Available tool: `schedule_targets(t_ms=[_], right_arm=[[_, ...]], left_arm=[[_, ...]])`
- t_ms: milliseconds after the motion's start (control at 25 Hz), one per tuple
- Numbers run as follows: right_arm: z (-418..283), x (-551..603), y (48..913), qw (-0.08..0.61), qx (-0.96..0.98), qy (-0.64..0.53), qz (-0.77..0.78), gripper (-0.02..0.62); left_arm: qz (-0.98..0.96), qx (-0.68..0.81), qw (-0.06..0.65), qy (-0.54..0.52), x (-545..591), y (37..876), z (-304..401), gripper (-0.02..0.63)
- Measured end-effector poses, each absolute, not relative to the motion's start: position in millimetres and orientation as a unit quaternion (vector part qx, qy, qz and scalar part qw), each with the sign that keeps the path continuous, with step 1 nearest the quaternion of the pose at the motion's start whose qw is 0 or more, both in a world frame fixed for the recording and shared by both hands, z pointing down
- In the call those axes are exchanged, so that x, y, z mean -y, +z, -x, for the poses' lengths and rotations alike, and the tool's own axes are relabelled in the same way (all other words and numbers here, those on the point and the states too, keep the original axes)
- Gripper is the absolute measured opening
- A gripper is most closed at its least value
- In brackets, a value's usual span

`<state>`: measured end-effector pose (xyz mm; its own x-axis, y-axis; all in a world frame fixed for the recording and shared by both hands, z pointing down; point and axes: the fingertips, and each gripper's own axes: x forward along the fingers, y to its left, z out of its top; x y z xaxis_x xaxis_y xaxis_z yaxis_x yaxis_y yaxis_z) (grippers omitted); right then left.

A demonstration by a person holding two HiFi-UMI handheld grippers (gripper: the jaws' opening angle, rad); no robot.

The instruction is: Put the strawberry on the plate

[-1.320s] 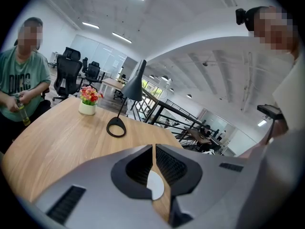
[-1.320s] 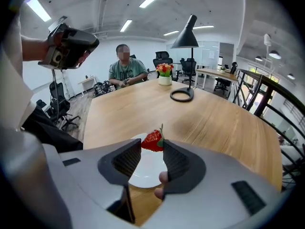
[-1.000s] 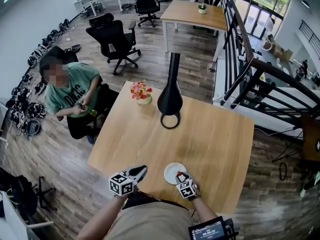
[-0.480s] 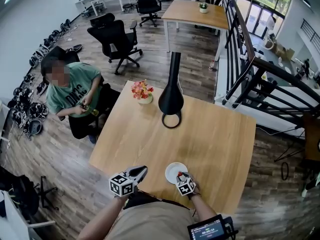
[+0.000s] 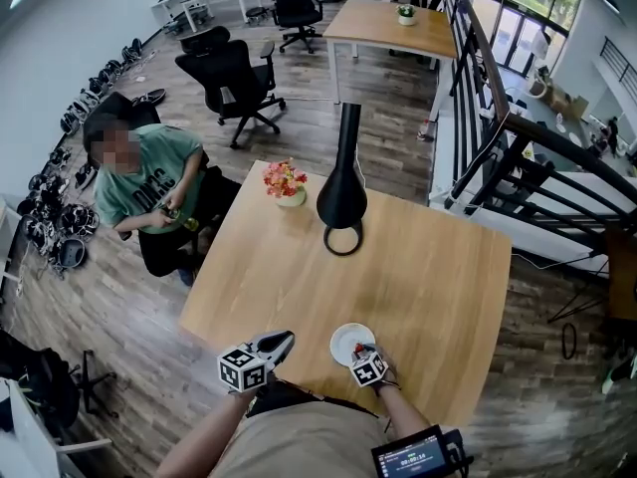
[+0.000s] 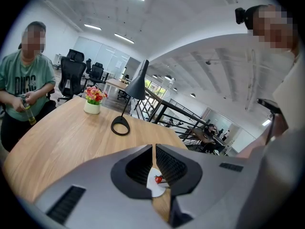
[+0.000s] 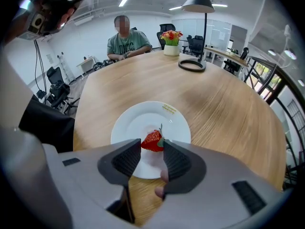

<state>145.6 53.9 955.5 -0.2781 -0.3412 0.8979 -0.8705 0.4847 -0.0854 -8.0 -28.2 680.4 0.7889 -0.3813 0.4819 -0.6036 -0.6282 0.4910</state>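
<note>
The red strawberry (image 7: 152,140) with its green stalk sits between the tips of my right gripper (image 7: 151,148), which is shut on it. It hangs low over the middle of the small white plate (image 7: 138,120) on the wooden table. From the head view the plate (image 5: 345,337) lies near the table's front edge, with the right gripper (image 5: 360,354) tilted steeply down over its near side. My left gripper (image 5: 283,341) rests to the left of the plate, jaws together and holding nothing. Past the left gripper (image 6: 153,149) I glimpse the plate (image 6: 151,184) and the strawberry (image 6: 158,179).
A black desk lamp (image 5: 341,192) with a ring base and a small flower pot (image 5: 285,183) stand at the table's far side. A person in a green shirt (image 5: 139,182) sits at the far left corner. Office chairs and another table stand beyond.
My right gripper has come down closer to the plate with the strawberry in it. The left gripper has stayed where it was.
</note>
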Motion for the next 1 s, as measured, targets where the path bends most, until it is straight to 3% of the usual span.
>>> schedule_targets(t_ms=[440,760,1000], right_arm=[[-142,-55,951,0.429,0.741,0.311,-0.413,0.153],[-147,-49,925,0.34,0.754,0.334,-0.452,0.259],[-166,-42,873,0.29,0.746,0.32,-0.507,0.258]], left_arm=[[-0.885,0.278,0.334,0.166,27,680,10,0.006],[-0.886,0.273,0.338,0.164,32,685,9,0.006],[-0.887,0.263,0.346,0.16,36,687,9,0.006]])
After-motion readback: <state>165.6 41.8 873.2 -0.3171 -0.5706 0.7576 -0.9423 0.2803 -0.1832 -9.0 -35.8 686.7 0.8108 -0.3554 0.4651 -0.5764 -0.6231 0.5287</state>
